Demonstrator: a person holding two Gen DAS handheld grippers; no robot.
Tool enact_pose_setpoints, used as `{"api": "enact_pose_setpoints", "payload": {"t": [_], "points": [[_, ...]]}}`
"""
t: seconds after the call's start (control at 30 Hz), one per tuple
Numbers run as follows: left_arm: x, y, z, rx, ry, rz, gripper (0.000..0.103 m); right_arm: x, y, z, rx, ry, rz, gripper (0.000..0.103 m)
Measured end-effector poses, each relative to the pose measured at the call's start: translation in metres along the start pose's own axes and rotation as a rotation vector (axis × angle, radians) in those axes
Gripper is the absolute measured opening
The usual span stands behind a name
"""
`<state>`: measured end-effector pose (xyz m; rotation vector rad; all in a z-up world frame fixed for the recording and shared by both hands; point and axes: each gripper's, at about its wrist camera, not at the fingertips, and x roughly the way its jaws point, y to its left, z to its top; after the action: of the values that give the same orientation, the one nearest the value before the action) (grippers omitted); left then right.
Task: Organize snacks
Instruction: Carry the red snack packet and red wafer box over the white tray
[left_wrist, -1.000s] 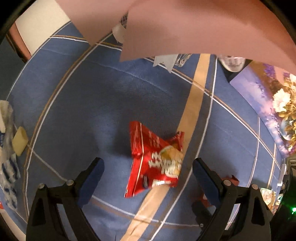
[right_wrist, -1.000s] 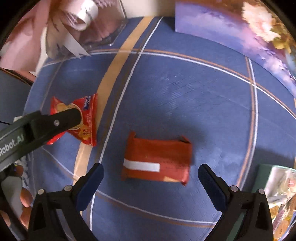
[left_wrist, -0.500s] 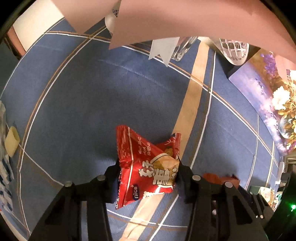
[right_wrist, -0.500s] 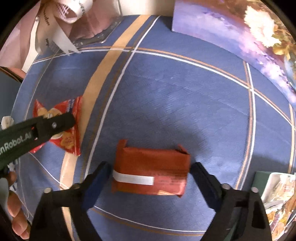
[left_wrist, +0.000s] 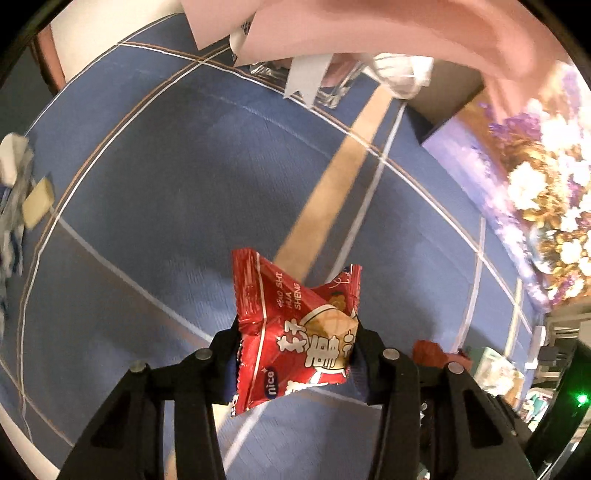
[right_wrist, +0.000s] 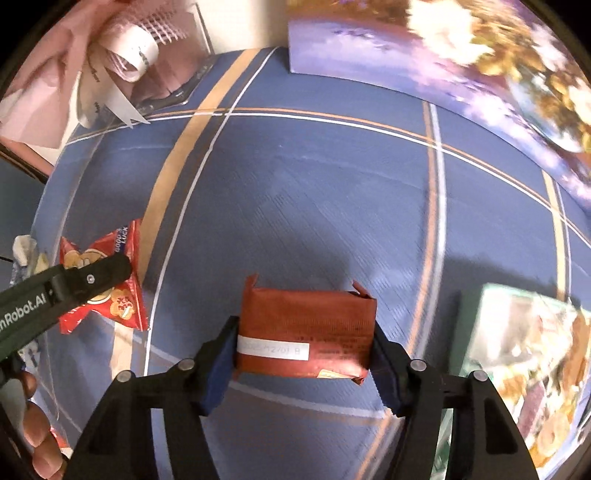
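Left wrist view: your left gripper (left_wrist: 295, 354) has closed since a second ago and now clenches the crinkled red foil peanut packet (left_wrist: 295, 328) at 6 o'clock, above the blue striped tablecloth (left_wrist: 166, 177). Right wrist view: your right gripper (right_wrist: 303, 354) has just been closing and grasps the flat brown-red wrapped snack bar (right_wrist: 306, 332) at 6 o'clock. Both picked up; I judge placing remains.

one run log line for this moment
left gripper: shut on red peanut packet | right gripper: just closed on brown snack bar | blue tablecloth beneath
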<state>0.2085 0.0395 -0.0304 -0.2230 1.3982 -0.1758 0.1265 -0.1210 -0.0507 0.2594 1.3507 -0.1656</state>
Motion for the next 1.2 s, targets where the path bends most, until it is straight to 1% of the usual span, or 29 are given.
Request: {"api": "enact_pose_setpoints", "payload": {"t": [0.17, 0.2, 0.3, 0.4, 0.53, 0.67, 0.77, 0.87, 0.97, 1.03, 1.13, 1.2], "points": [[-0.037, -0.025, -0.023, 0.015, -0.020, -0.030, 0.049, -0.037, -0.016, -0.027, 0.013, -0.031, 0.003, 0.068], [-0.043, -0.029, -0.028, 0.018, -0.025, -0.037, 0.049, -0.043, -0.016, -0.026, 0.015, -0.040, 0.001, 0.068], [-0.066, -0.041, -0.051, 0.028, -0.042, -0.061, 0.049, -0.068, -0.029, -0.039, 0.034, -0.069, 0.009, 0.068], [-0.080, -0.054, -0.070, 0.036, -0.060, -0.086, 0.049, -0.085, -0.039, -0.053, 0.061, -0.096, 0.028, 0.068], [-0.093, -0.073, -0.097, 0.045, -0.091, -0.100, 0.049, -0.107, -0.060, -0.079, 0.103, -0.152, 0.033, 0.068], [-0.093, -0.088, -0.128, 0.053, -0.105, -0.120, 0.049, -0.114, -0.084, -0.112, 0.182, -0.222, 0.050, 0.068], [-0.086, -0.096, -0.148, 0.055, -0.105, -0.131, 0.049, -0.102, -0.094, -0.126, 0.223, -0.239, 0.029, 0.068], [-0.079, -0.107, -0.164, 0.062, -0.104, -0.141, 0.049, -0.098, -0.112, -0.141, 0.264, -0.252, 0.035, 0.068], [-0.074, -0.121, -0.173, 0.082, -0.109, -0.141, 0.049, -0.096, -0.136, -0.152, 0.319, -0.264, 0.028, 0.068], [-0.073, -0.132, -0.175, 0.099, -0.113, -0.138, 0.049, -0.096, -0.151, -0.153, 0.350, -0.256, 0.012, 0.068], [-0.071, -0.152, -0.177, 0.124, -0.115, -0.143, 0.049, -0.101, -0.179, -0.155, 0.396, -0.267, 0.022, 0.068], [-0.068, -0.170, -0.181, 0.158, -0.113, -0.151, 0.049, -0.105, -0.198, -0.158, 0.432, -0.277, 0.010, 0.068]]}}
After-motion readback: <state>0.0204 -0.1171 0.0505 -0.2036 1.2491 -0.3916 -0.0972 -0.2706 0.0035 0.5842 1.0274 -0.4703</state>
